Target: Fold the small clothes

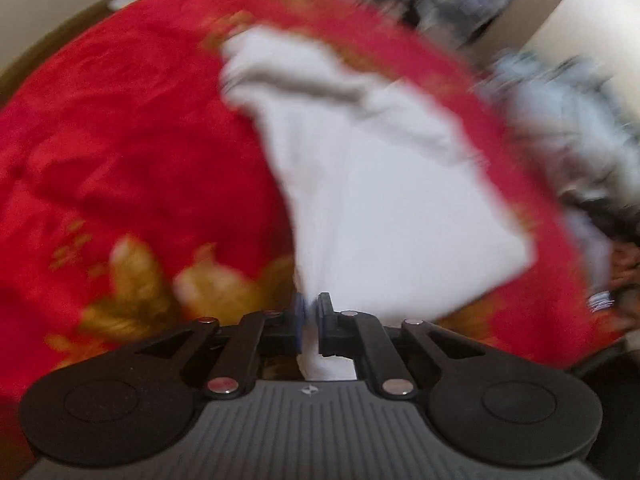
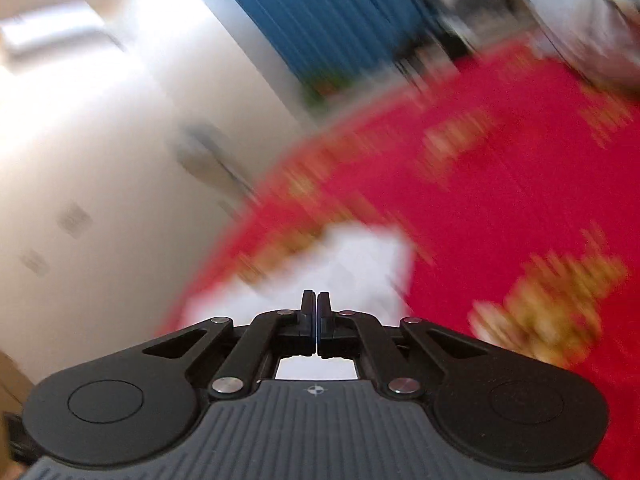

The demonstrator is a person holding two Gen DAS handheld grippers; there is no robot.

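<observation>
A white garment [image 1: 372, 184] lies spread on a red blanket with gold patterns [image 1: 120, 152]. My left gripper [image 1: 311, 312] is shut on the near edge of the garment, with white cloth pinched between its fingers and pulled up toward the camera. In the right wrist view the same white garment [image 2: 360, 264] lies on the red blanket [image 2: 500, 200]. My right gripper [image 2: 315, 320] has its jaws pressed together just over the garment's near edge; the blur hides whether cloth is between them. Both views are motion-blurred.
A pile of pale grey-blue clothes [image 1: 560, 120] lies beyond the blanket's right edge. A white wall [image 2: 100, 160] and a blue curtain [image 2: 320, 16] stand behind the bed in the right wrist view. Dark clutter [image 1: 460, 0] sits at the far side.
</observation>
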